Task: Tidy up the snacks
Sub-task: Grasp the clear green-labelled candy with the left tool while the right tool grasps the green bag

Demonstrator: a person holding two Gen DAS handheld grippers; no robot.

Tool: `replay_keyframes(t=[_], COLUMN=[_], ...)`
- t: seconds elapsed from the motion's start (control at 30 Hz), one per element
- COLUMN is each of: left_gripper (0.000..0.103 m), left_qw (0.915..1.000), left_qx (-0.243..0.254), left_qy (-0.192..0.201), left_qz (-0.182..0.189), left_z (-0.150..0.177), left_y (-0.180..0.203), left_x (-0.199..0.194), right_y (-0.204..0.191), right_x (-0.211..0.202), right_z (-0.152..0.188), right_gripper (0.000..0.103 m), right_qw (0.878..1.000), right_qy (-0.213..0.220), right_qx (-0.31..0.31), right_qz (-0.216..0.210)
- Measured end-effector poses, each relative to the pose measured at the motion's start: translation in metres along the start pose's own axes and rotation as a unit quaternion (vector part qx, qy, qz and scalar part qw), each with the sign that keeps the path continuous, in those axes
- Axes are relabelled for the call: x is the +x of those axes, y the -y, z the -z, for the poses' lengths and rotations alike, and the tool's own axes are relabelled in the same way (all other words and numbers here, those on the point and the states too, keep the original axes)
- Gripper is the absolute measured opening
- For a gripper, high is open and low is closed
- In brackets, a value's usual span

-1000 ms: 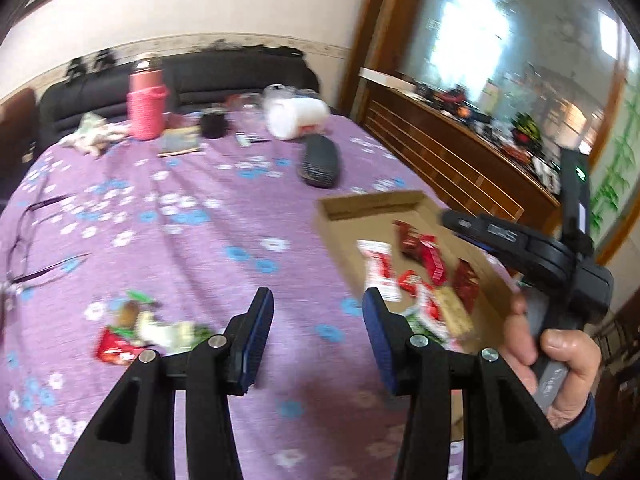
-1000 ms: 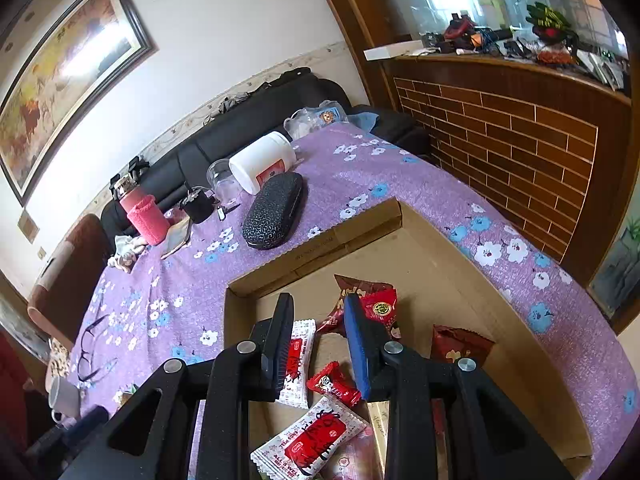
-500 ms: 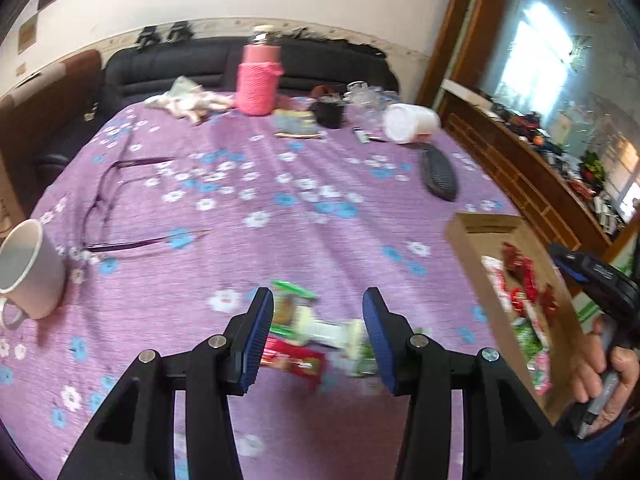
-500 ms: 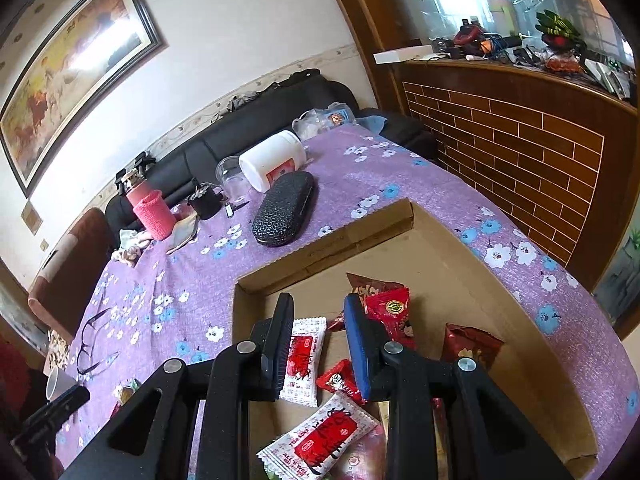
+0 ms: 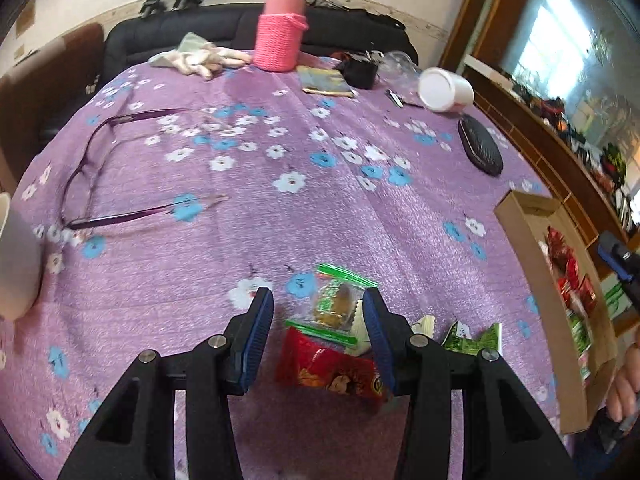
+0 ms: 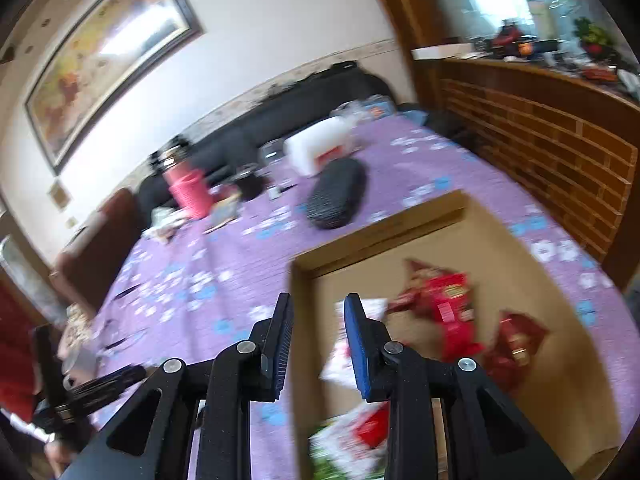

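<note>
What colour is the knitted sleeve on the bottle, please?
Pink; the sleeve shows best in the left wrist view.

The right wrist view is smeared throughout, so the print on the red snack packets (image 6: 448, 304) in the cardboard box (image 6: 560, 360) cannot be read, and the packet at six o'clock (image 6: 352, 440) is a red, white and green blur cut by the frame's bottom. In the left wrist view the white mug (image 5: 16, 264) at nine o'clock is cropped by the edge. At four o'clock the left gripper's finger (image 5: 378, 336) covers part of the white wrapper (image 5: 424, 325) behind it.
</note>
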State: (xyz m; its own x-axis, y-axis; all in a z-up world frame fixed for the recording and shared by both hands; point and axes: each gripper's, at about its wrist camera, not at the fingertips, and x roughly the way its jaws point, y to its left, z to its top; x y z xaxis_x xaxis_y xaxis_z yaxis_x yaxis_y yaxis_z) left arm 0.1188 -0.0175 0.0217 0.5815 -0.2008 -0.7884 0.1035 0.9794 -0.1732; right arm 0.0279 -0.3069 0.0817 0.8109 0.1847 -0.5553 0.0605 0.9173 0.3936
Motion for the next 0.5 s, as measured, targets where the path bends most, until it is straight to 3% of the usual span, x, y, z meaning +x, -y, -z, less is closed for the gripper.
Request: replay_keyframes(t=[0.13, 0.2, 0.27, 0.37, 0.5], left_gripper=[0.043, 0.03, 0.03, 0.029, 0.022], left_qw=[0.9998, 0.9994, 0.9991, 0.9988, 0.9992], left_qx=[0.017, 0.026, 0.035, 0.041, 0.031], left_qy=[-0.008, 0.0, 0.003, 0.005, 0.019], left_qz=[-0.01, -0.023, -0.026, -0.026, -0.016], left_z=[0.0, 0.0, 0.001, 0.001, -0.003], left_y=[0.007, 0.01, 0.012, 0.011, 0.005], left_x=[0.016, 0.018, 0.019, 0.018, 0.007], right_y=[-0.031, -0.048, -0.066, -0.082, -0.094], right_x=[0.008, 0.014, 0.022, 0.034, 0.048], right_z=[0.013, 0.023, 0.036, 0.051, 0.06], right_gripper=[0.032, 0.033, 0.033, 0.034, 0.035], right_qw=[0.997, 0.993, 0.985, 0.978, 0.971], right_qy=[-0.029, -0.048, -0.074, -0.102, -0.149], right_qx=[-0.046, -0.077, -0.112, -0.139, -0.127], right_qz=[-0.056, -0.081, -0.111, -0.12, -0.139])
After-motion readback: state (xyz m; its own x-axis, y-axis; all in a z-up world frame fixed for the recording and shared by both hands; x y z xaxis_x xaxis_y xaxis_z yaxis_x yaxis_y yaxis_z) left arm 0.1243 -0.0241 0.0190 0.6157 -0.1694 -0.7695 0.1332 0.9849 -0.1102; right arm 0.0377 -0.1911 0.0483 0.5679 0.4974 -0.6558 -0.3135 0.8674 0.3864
